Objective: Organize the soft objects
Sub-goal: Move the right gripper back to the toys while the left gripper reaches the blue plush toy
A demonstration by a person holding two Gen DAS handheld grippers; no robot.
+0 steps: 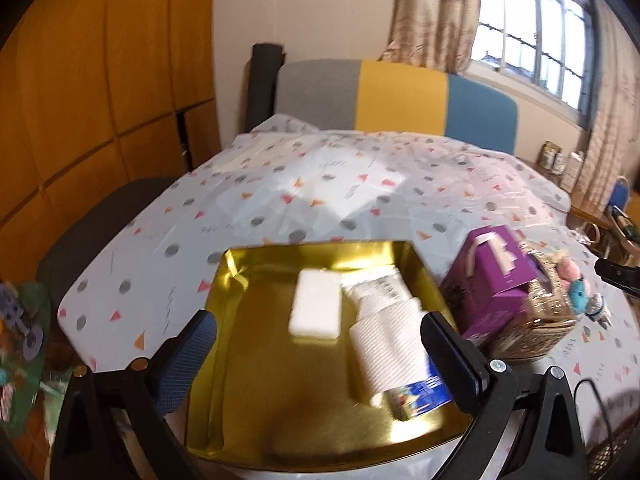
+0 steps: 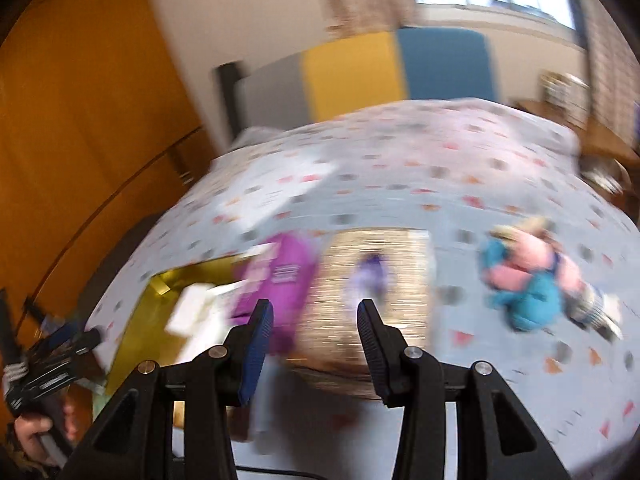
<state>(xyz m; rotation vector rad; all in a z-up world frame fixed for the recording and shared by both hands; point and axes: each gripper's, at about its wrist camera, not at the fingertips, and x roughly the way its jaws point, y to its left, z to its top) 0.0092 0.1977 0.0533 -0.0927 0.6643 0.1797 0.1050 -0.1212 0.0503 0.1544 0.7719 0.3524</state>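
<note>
Just ahead of the left claw [image 1: 318, 342], spread wide and empty, the gold tray [image 1: 248, 280] holds a white sponge [image 1: 316, 306] and rolled cloth [image 1: 390, 344], sharp only in this view. The right claw [image 2: 316, 314], part open, empty, faces a blurry woven basket [image 2: 376, 280]; plush toys [image 2: 528, 280] lie on the bed, off right.

Purple box [image 1: 494, 276] beside woven basket [image 1: 536, 320]; tricolour headboard [image 1: 400, 96] behind.
</note>
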